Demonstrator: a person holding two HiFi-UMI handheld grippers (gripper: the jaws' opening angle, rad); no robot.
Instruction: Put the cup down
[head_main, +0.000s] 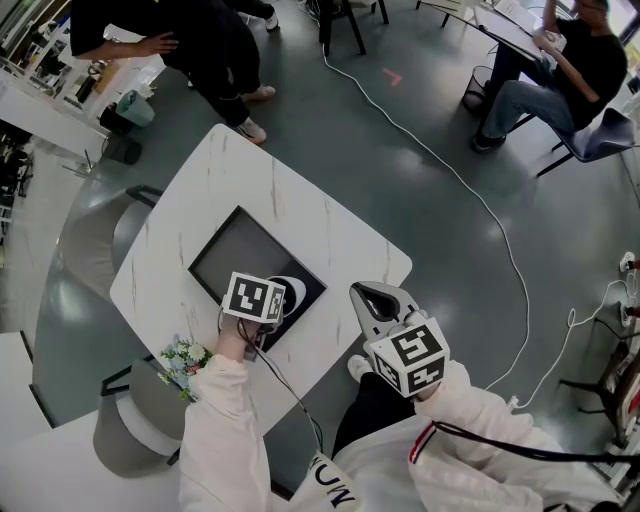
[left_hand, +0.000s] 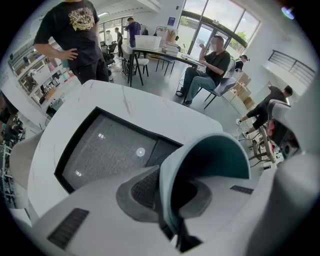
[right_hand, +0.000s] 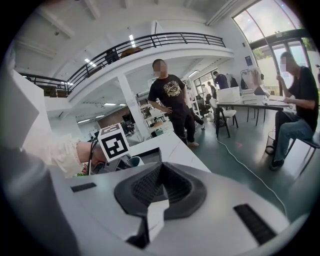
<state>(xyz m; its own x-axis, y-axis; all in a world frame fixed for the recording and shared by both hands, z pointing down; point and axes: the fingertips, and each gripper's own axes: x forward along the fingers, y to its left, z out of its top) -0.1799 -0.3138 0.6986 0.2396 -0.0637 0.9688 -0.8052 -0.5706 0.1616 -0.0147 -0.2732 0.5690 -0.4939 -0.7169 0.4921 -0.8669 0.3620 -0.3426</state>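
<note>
A cup (left_hand: 210, 160), white outside and teal inside, is held tilted over the dark mat (left_hand: 105, 150) on the white marble table (head_main: 330, 240). My left gripper (left_hand: 167, 195) is shut on the cup's wall, one jaw inside the rim and one outside. From above, the cup (head_main: 293, 291) shows just beyond the left gripper (head_main: 284, 296), over the mat's near right corner (head_main: 240, 255). My right gripper (head_main: 378, 298) hangs off the table's near right edge. Its jaws are shut with nothing between them (right_hand: 160, 200).
A small bunch of flowers (head_main: 182, 362) sits at the table's near left corner. Grey chairs (head_main: 128, 430) stand at the left side. A person (head_main: 200, 40) stands beyond the table and another (head_main: 560, 70) sits at the far right. A white cable (head_main: 480, 200) runs across the floor.
</note>
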